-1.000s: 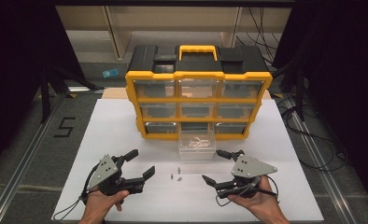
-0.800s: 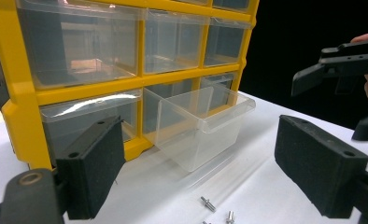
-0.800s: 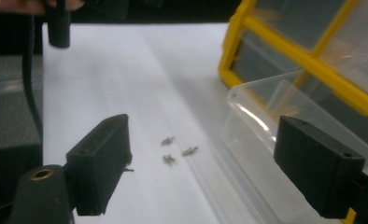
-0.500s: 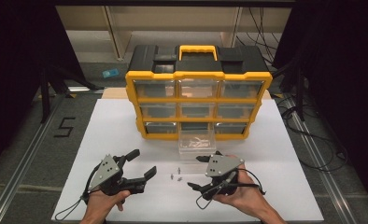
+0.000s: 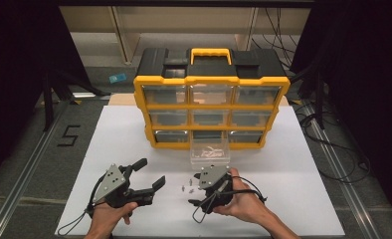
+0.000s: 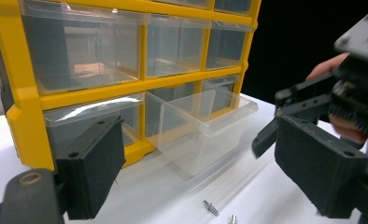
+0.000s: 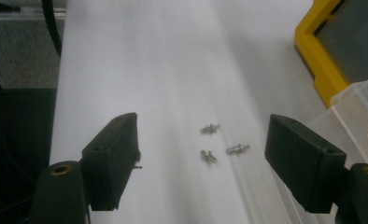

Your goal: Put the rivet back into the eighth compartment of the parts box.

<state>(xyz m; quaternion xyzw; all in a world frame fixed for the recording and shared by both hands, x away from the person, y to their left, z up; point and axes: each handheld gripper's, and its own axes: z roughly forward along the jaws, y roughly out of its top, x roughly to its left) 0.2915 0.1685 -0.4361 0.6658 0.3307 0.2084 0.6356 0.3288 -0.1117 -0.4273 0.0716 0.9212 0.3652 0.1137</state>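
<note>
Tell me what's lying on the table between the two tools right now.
A few small loose screws on the white tabletop, between the left tool and right tool in the high view.

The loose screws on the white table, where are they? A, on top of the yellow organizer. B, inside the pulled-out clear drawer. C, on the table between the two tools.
C: the screws lie on the bare table, left of the right tool and apart from the drawer.

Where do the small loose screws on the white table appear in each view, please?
High view: screws lower centre.
Left gripper view: bottom edge.
Right gripper view: centre, between the open jaws.
Shared landmark: the clear drawer pulled out of the organiser.
</note>
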